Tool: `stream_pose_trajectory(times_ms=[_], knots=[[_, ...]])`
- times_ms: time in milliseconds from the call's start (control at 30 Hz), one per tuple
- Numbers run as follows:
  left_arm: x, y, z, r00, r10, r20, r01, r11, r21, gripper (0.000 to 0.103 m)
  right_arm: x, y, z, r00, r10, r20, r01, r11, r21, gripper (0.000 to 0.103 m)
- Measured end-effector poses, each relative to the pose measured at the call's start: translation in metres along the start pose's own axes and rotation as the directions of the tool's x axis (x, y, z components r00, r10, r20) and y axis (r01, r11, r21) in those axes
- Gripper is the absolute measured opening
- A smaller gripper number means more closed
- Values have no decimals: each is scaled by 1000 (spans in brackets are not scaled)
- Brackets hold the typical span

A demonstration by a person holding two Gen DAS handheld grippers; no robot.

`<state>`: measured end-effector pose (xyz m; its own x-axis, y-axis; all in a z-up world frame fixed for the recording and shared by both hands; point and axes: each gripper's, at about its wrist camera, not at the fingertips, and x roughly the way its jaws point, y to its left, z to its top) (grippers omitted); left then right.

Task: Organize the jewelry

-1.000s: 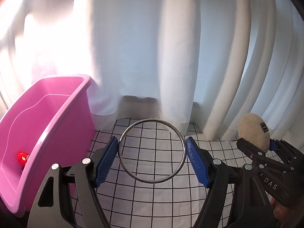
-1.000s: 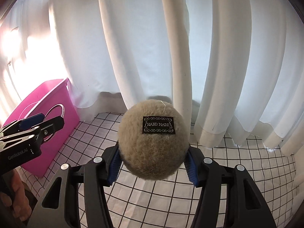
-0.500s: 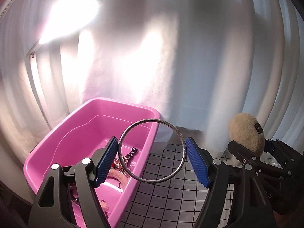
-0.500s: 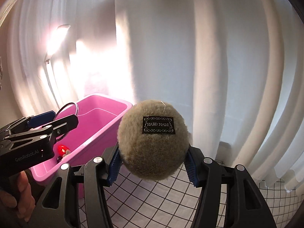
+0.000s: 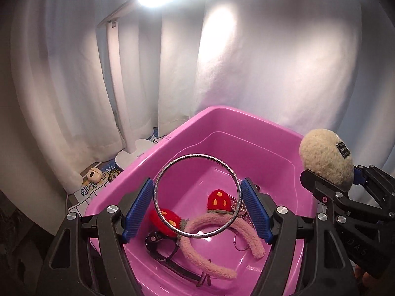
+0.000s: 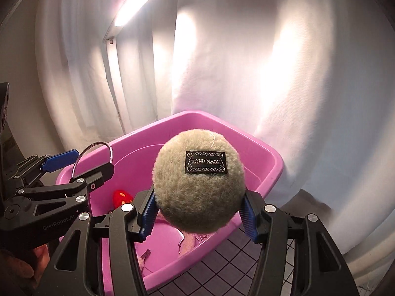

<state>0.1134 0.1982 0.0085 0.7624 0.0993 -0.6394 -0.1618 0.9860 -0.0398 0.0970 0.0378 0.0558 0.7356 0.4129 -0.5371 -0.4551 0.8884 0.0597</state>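
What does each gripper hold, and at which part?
Left gripper: metal ring, clamped across its outer edge. Right gripper: fluffy ball, squeezed at its lower sides.

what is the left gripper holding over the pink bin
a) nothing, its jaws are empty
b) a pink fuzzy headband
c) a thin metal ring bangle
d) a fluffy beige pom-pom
c: in the left wrist view the left gripper has its blue pads pressed on either side of a metal ring bangle, held above the pink bin; the pom-pom is in the right gripper, and the pink headband lies in the bin.
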Motion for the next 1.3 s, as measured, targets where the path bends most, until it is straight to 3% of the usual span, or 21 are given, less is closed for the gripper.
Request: stream_pose_trajectory(times_ms=[100,200,300,400,1300], knots=[[11,8,-2,1000,4,-30,-5,1000,-16,71,14,5,1,999,-13,-35,13,1000,-5,56],[18,12,-5,998,6,-63,-8,999,-31,73,24,6,7,997,-36,-65,36,999,4,68],[21,21,-6,997,19,-77,-24,998,-63,88,22,3,9,996,-73,-51,73,997,9,76],[21,26,-5,997,18,-79,-24,996,-81,93,21,-1,9,995,-87,-56,88,996,16,76],[0,21,1,986,118,-119,-127,990,-64,95,-15,-1,-17,988,-137,-70,140,990,29,76]])
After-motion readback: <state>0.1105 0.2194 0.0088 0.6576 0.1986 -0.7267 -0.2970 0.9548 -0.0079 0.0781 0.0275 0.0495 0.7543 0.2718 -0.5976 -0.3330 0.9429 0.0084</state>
